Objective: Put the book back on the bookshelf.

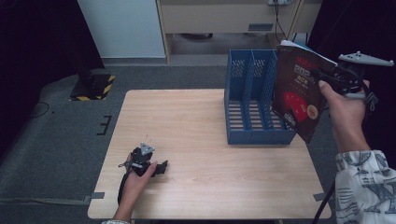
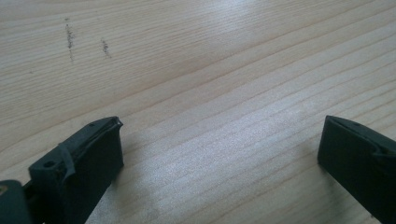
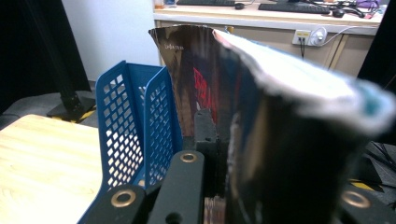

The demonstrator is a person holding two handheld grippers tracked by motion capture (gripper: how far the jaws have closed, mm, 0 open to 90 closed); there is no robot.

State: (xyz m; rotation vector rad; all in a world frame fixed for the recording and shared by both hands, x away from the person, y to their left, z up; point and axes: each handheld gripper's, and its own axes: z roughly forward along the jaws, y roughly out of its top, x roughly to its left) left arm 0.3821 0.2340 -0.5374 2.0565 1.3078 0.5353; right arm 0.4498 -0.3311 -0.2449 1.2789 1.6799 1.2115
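Observation:
A thick book (image 1: pixel 296 100) with a dark cover and red print hangs in the air at the right, tilted, just over the right end of a blue three-slot file rack (image 1: pixel 247 116). My right gripper (image 1: pixel 323 77) is shut on the book's right edge. In the right gripper view the book (image 3: pixel 280 116) stands edge-on against one black finger (image 3: pixel 205 128), with the blue rack (image 3: pixel 126 126) to its left. My left gripper (image 1: pixel 161 167) lies on the wooden table (image 1: pixel 196 135) near the front left, held by a hand. Its jaws stand wide open over bare wood (image 2: pixel 187 56), nothing between them.
The rack stands at the table's back right, slots facing up. Grey carpet surrounds the table. A black stand base with yellow stripes (image 1: pixel 93 86) sits on the floor at the back left. A pale desk (image 1: pixel 224 18) lies beyond.

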